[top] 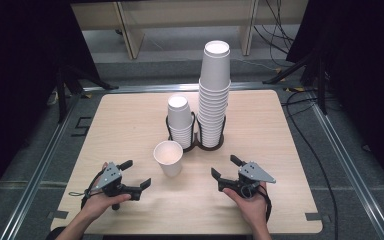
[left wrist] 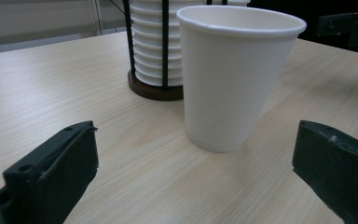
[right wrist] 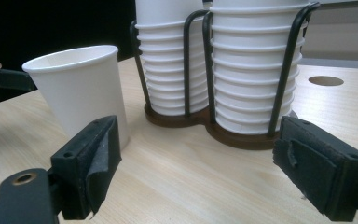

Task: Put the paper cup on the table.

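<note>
A person sits at a light wooden worktop (top: pixel 130 115) and holds a tool in each hand. Both forearms come in from the near edge and rest low, close to the wood.

The left hand (top: pixel 99 202) wraps around the handle of the left gripper (top: pixel 135 175). This gripper lies near the front left part of the worktop and points toward the middle. Its jaws are spread wide and hold nothing. In the left gripper view, the two black jaws sit far apart at the bottom corners, and a single white paper cup (left wrist: pixel 233 74) stands just ahead, in the space between them, not touching either one.

The right hand (top: pixel 250 202) grips the right gripper (top: pixel 225 167) the same way, at the front right part of the worktop. It points toward the middle too, so the two tools face in toward each other. Its jaws are also spread wide and are empty. In the right gripper view, the single cup stands to the left, beyond the left jaw.

The single cup stands upright with its open mouth up. It is on the worktop between the two grippers and a little farther from the person.

Just behind it is a dark wire cup rack (top: pixel 196 135) with two rings. The left ring holds a short stack of cups (top: pixel 179 120). The right ring holds a tall stack of cups (top: pixel 214 90). The single cup stands near the rack, just in front of the short stack.
</note>
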The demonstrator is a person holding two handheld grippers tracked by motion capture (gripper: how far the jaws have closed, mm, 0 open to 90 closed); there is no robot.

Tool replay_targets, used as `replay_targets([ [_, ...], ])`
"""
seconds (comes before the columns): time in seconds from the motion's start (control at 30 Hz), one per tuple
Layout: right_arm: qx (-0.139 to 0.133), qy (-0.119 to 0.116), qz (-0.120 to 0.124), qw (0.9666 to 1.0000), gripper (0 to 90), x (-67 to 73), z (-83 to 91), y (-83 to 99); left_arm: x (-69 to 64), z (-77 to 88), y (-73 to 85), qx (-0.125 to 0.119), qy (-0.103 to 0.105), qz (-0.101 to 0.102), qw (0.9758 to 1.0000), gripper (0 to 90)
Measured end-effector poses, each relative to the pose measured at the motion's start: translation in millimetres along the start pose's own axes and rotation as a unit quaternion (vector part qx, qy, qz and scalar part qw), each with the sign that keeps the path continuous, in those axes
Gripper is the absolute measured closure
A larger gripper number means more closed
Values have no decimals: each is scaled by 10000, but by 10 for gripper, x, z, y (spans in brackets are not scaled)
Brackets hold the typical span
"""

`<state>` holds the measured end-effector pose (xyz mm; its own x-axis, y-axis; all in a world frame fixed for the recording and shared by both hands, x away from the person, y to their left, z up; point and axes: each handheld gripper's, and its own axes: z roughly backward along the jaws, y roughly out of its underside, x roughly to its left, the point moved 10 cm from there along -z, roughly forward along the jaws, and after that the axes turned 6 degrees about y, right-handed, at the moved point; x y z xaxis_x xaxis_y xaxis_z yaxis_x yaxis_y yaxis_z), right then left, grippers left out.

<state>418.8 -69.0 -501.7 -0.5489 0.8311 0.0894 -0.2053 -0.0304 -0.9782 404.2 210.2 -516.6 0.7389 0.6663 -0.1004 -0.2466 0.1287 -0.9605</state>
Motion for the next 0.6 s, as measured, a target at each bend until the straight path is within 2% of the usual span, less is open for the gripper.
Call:
replay_targets([
  [0.07, 1, 91, 15, 10000, 148, -17, -1, 9, 31, 30, 32, 43, -94, 3, 9999, 0],
  [0.1, 46, 22, -19, 10000, 148, -4, -1, 18, 39, 21, 19, -94, -68, -45, 9999, 0],
  [0.13, 1, 85, 3, 10000, 147, -15, 0, 13, 51, 27, 16, -125, -104, -89, 9998, 0],
  [0.17, 71, 79, 1, 9999, 148, -13, 12, 22, 71, 33, 13, -188, -150, -113, 9996, 0],
  [0.27, -9, 175, 86, 9998, 147, -28, 5, 22, 95, 56, 40, -162, -246, -143, 9995, 0],
  [0.3, 56, 205, 83, 9997, 148, -29, 15, 33, 95, 43, 10, -353, -230, -181, 9989, 0],
  [0.33, 18, 121, -5, 9999, 148, -6, -2, 40, 101, 50, 13, -335, -252, -190, 9989, 0],
  [0.4, 92, 102, -47, 9999, 148, 1, -3, 66, 103, 63, 17, -306, -247, -176, 9991, 0],
  [0.43, 112, 222, 122, 9996, 148, -34, 4, 72, 100, 63, 18, -301, -234, -184, 9991, 0],
  [0.47, 52, 151, 5, 9999, 147, -7, -8, 76, 100, 63, 18, -299, -241, -189, 9991, 0],
  [0.53, 211, 207, 26, 9996, 148, -19, -1, 117, 91, 43, 5, -395, -199, -193, 9988, 0],
  [0.57, 145, 208, 100, 9996, 148, -28, -8, 105, 91, 45, 8, -368, -213, -202, 9989, 0],
  [0.6, 219, 238, -4, 9995, 148, -17, -1, 116, 94, 50, 16, -313, -235, -217, 9990, 0],
])
